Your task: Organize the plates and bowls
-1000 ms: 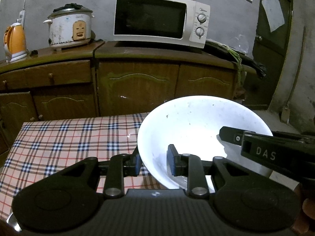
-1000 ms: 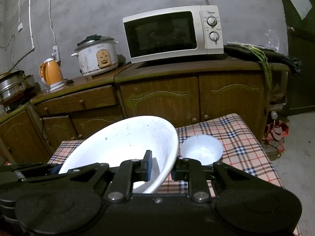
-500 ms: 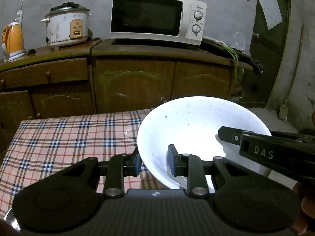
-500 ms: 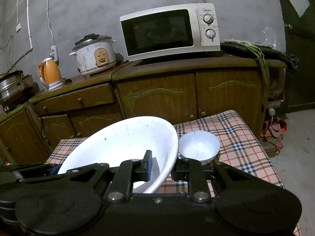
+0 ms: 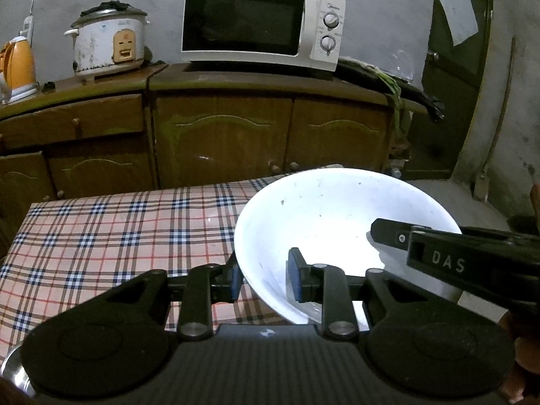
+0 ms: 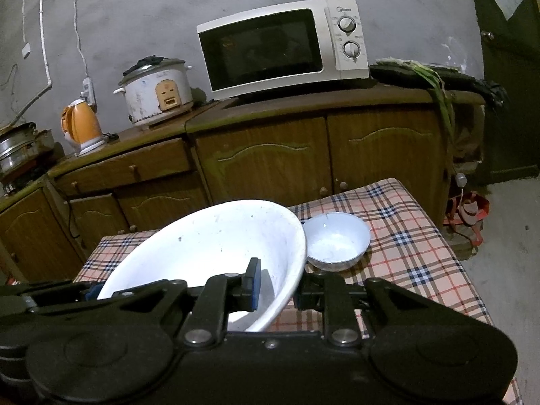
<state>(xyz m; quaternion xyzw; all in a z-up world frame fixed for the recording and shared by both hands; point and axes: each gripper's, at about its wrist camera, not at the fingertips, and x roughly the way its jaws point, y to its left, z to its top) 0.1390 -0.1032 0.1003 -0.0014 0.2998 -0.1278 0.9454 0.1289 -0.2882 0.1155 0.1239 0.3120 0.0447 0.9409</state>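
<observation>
A: Nearest the lens, what have the tongs got?

B: Both pairs pinch the big bowl (image 5: pixel 337 222). The left tongs (image 5: pixel 263 280) are closed down on its left rim, one pad inside, one outside. The right tongs (image 6: pixel 276 285) are clamped on the opposite rim in the same way.

A: Where is the bowl?

B: At centre right of the left view, held tilted above the plaid counter (image 5: pixel 111 233). Just behind it in the right view sits the small bowl (image 6: pixel 337 241), right of centre.

A: What could go wrong?

B: I'd judge the thin, glossy rim could slip if one hand twists or pulls apart from the other. Lowering it carelessly could also knock the small bowl. Further back stands only the cabinet (image 6: pixel 270 155) with its microwave (image 6: pixel 280 44).
</observation>
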